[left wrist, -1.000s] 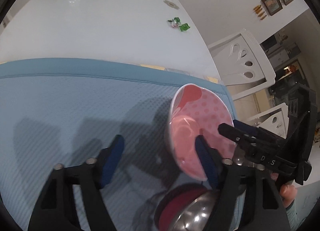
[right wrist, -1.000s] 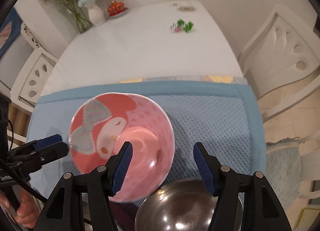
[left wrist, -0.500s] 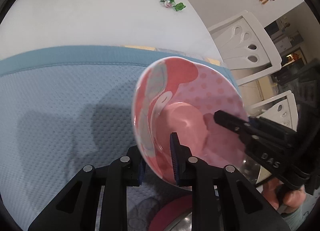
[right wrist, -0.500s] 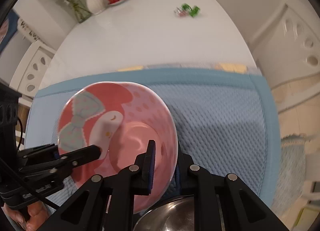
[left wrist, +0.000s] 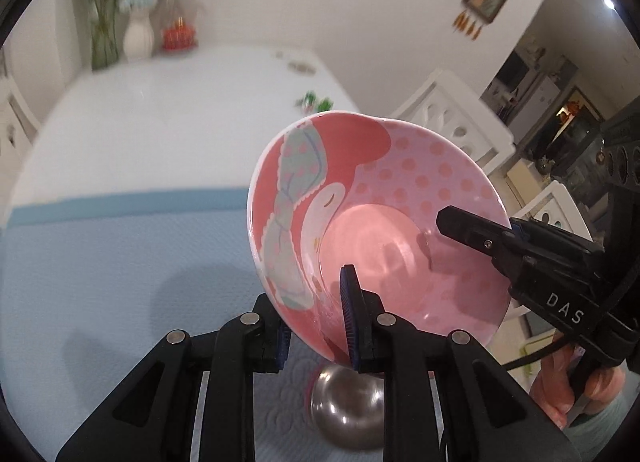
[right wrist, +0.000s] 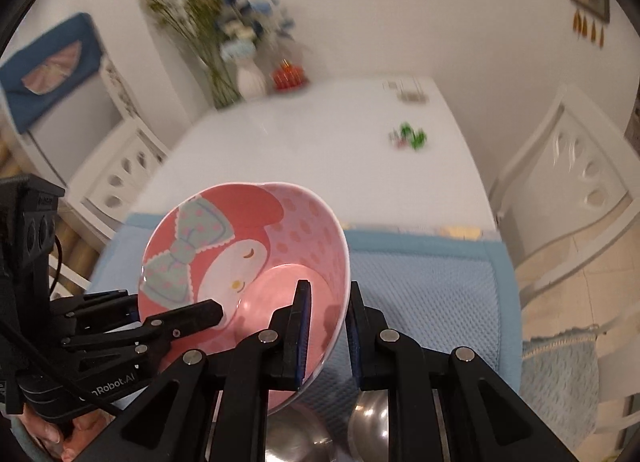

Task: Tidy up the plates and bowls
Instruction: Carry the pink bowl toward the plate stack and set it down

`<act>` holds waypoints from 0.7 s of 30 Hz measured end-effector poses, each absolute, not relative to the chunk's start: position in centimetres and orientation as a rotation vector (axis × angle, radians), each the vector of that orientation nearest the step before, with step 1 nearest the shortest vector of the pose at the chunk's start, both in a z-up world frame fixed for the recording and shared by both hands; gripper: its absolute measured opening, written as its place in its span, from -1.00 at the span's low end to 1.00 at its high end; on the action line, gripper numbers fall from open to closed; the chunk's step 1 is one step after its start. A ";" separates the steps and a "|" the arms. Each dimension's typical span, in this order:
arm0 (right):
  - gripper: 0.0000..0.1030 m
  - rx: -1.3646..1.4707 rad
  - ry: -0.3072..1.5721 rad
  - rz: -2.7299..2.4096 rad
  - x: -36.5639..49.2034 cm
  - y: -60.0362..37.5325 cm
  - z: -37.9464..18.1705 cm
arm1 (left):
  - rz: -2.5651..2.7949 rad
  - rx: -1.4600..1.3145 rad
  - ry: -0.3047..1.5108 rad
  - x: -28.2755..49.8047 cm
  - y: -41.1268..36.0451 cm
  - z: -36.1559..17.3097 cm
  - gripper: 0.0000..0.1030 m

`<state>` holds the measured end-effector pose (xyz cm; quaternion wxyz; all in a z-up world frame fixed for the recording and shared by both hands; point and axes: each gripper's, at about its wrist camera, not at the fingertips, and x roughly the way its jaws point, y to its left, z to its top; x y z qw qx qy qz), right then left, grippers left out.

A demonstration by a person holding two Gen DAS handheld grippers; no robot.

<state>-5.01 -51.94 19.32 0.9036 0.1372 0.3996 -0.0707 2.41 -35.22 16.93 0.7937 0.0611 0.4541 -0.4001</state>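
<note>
A pink cartoon bowl point(left wrist: 384, 222) with a bow figure and dots is held in the air above the blue mat point(left wrist: 100, 262). My left gripper point(left wrist: 316, 326) is shut on its near left rim. My right gripper point(right wrist: 326, 330) is shut on its right rim, and the bowl point(right wrist: 240, 262) tilts toward the camera. Each gripper shows in the other's view: the right one point(left wrist: 516, 246) and the left one point(right wrist: 160, 322). A steel bowl point(left wrist: 346, 410) lies below the pink bowl, also in the right wrist view point(right wrist: 368, 418).
The white table point(right wrist: 320, 142) stretches beyond the mat point(right wrist: 420, 294). A vase with flowers point(right wrist: 248, 78), a red dish point(right wrist: 286, 76) and small green wrapped sweets point(right wrist: 408, 138) stand on it. White chairs point(right wrist: 568, 166) flank the table on both sides.
Both grippers closed on the pink bowl's rim and lifted it off the mat. The views now tilt up toward the far wall.
</note>
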 end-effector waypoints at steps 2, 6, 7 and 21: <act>-0.69 0.267 0.798 -0.132 -6.5 -50.5 20.9 | -0.858 0.151 0.936 0.9 -33.7 18.8 -0.64; -0.69 0.262 0.761 -0.122 -9.9 -47.3 23.1 | -0.859 0.199 0.883 -2.6 -30.6 21.0 -0.64; -0.69 0.277 0.756 -0.125 -11.1 -46.1 23.5 | -0.857 0.216 0.882 -3.5 -29.7 21.2 -0.64; -0.66 0.180 0.970 -0.031 -20.3 -37.3 16.1 | -0.791 0.161 1.129 -12.0 -22.6 12.7 -0.64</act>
